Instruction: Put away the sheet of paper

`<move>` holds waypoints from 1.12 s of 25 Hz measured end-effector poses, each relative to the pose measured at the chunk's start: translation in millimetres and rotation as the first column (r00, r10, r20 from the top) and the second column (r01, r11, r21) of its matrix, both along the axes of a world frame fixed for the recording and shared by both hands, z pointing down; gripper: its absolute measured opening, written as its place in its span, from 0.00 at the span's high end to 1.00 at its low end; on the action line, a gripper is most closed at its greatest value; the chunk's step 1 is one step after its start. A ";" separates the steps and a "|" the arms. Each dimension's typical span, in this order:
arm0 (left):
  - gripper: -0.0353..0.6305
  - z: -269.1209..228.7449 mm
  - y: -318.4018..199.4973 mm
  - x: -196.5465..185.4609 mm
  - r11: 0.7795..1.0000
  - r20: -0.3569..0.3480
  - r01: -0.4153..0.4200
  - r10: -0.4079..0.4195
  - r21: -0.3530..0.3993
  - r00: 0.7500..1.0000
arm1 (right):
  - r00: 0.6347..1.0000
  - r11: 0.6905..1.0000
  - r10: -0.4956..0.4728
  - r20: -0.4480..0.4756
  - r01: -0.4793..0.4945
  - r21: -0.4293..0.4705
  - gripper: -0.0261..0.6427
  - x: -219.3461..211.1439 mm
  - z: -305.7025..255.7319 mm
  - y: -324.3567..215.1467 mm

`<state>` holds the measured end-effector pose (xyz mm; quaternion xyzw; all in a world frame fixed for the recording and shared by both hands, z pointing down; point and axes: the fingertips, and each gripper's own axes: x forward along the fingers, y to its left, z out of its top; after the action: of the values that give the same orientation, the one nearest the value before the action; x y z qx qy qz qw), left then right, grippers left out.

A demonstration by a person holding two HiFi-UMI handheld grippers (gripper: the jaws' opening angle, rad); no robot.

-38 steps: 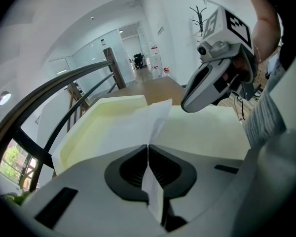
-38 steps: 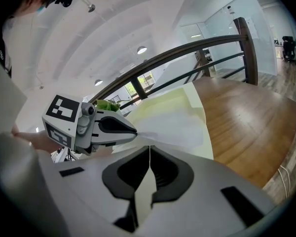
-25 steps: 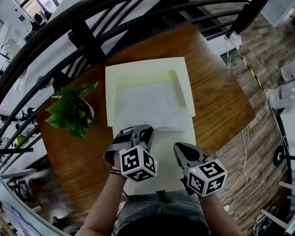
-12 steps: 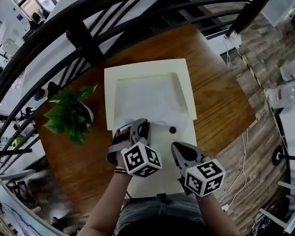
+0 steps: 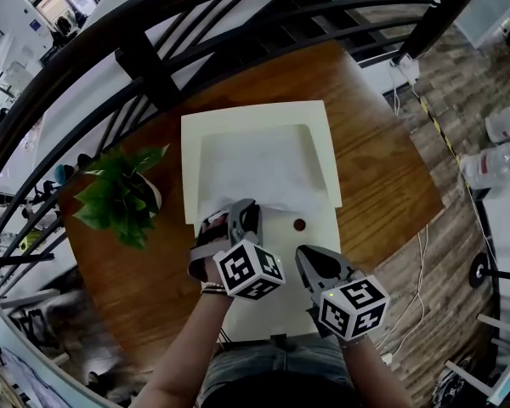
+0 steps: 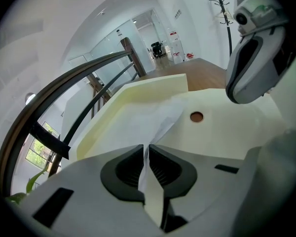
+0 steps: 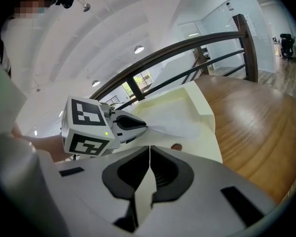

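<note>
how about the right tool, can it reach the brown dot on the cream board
Probably yes: the right tool sits short of the brown dot, bare cream board between; the left tool, shut on the paper, is aside.

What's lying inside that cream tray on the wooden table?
A white sheet of paper fills the cream tray, its near edge pinched between the jaws of the left gripper. The sheet covers the tray's floor, so whatever lies beneath it cannot be seen.
</note>
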<state>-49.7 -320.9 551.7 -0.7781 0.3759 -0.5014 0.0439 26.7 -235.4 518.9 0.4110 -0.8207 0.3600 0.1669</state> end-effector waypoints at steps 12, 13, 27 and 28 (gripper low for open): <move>0.78 4.4 -2.9 -0.2 0.999 -0.027 0.036 -0.036 -0.013 0.999 | 1.000 1.000 0.019 -0.004 -0.019 0.006 0.92 8.3 -2.4 1.4; 0.78 4.5 -2.5 -0.4 0.999 -0.028 0.036 -0.036 -0.015 0.999 | 1.000 1.000 0.018 -0.003 -0.018 0.007 0.92 8.3 -2.5 1.8; 0.77 -33.9 24.0 6.9 0.994 -0.254 0.073 -0.092 -0.085 0.963 | 1.000 0.996 -0.026 0.006 0.025 0.081 0.92 2.9 -25.4 5.5; 0.77 -38.3 27.4 7.9 0.992 -0.296 0.077 -0.104 -0.101 0.950 | 1.000 0.995 -0.027 0.011 0.026 0.091 0.92 2.3 -29.1 5.2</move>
<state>-41.8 -293.5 513.4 -0.8284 0.3910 -0.3948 -0.0710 29.0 -230.2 489.8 0.4052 -0.8426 0.3224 0.1479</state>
